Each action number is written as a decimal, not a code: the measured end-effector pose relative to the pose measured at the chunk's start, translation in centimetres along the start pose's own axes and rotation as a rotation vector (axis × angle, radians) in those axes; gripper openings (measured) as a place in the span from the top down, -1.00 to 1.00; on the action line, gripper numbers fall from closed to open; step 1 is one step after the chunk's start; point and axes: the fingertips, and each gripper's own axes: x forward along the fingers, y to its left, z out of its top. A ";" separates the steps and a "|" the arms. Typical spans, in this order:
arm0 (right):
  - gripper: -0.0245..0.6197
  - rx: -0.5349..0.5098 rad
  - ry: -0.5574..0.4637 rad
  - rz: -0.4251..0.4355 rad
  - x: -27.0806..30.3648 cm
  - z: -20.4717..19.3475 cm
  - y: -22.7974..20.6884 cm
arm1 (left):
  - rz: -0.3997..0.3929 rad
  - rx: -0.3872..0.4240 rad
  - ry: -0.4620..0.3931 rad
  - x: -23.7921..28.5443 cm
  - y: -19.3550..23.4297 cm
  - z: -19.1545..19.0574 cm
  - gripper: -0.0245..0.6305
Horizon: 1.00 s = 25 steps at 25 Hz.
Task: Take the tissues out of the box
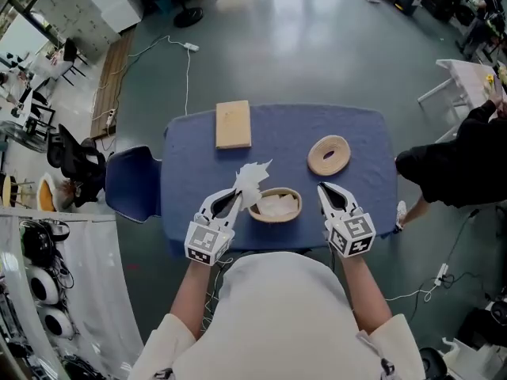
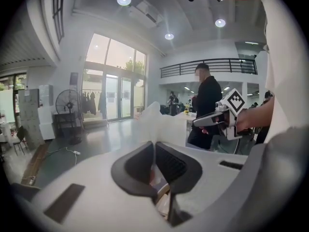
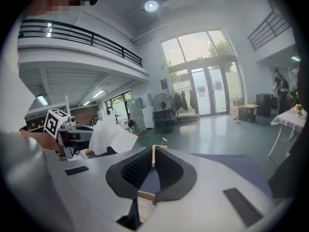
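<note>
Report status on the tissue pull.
Left gripper shut on a tissue, raised over oval wooden box. Right gripper shut, empty, beside box. More tissues inside. Nothing in the way.

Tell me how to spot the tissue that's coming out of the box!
Find the blue table and look near its front edge for the oval wooden box. The tissue is the crumpled white sheet sticking up just left of that box, pinched in the left gripper. It is the only one up in the air; the other tissues lie inside the box.
</note>
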 end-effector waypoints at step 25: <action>0.80 -0.221 -0.185 0.057 -1.5 10.4 2.6 | 0.220 -0.008 -0.202 -6.4 4.5 7.3 0.85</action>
